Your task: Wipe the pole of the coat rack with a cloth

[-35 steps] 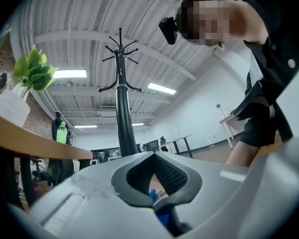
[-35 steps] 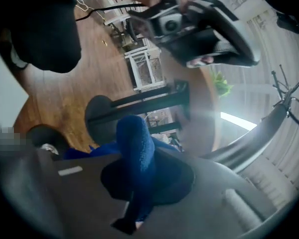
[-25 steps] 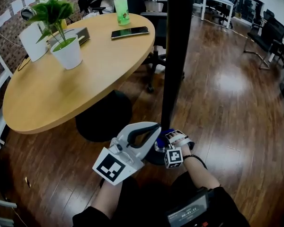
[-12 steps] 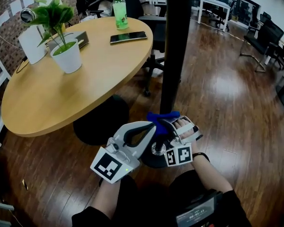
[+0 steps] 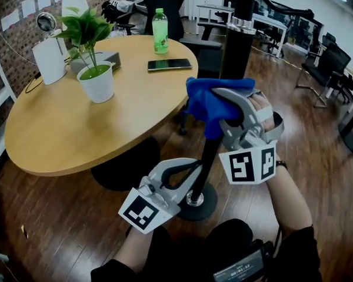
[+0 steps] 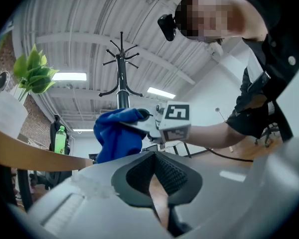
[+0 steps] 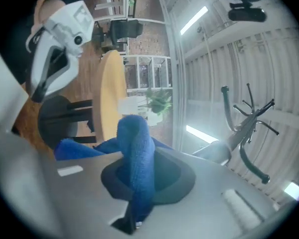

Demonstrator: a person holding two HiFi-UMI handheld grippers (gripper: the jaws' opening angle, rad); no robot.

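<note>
The black coat rack pole [image 5: 238, 46] rises from a round base [image 5: 194, 201] on the wood floor. My right gripper [image 5: 223, 98] is shut on a blue cloth [image 5: 209, 101], which is pressed against the pole at about table height. In the right gripper view the cloth [image 7: 137, 153] is bunched between the jaws. My left gripper [image 5: 191, 166] sits low beside the pole, just above the base, shut with nothing in it. From the left gripper view the pole [image 6: 121, 83] and its hooks stand overhead, with the cloth [image 6: 117, 136] wrapped on it.
A round wooden table [image 5: 59, 128] stands left of the pole with a potted plant [image 5: 96, 75], a green bottle [image 5: 160, 31] and a phone [image 5: 169, 64]. An office chair [image 5: 200, 51] is behind the pole. More chairs [image 5: 323, 69] stand at the far right.
My right gripper has slid the blue cloth up the pole from near the base to about table height. The left gripper has stayed low by the base.
</note>
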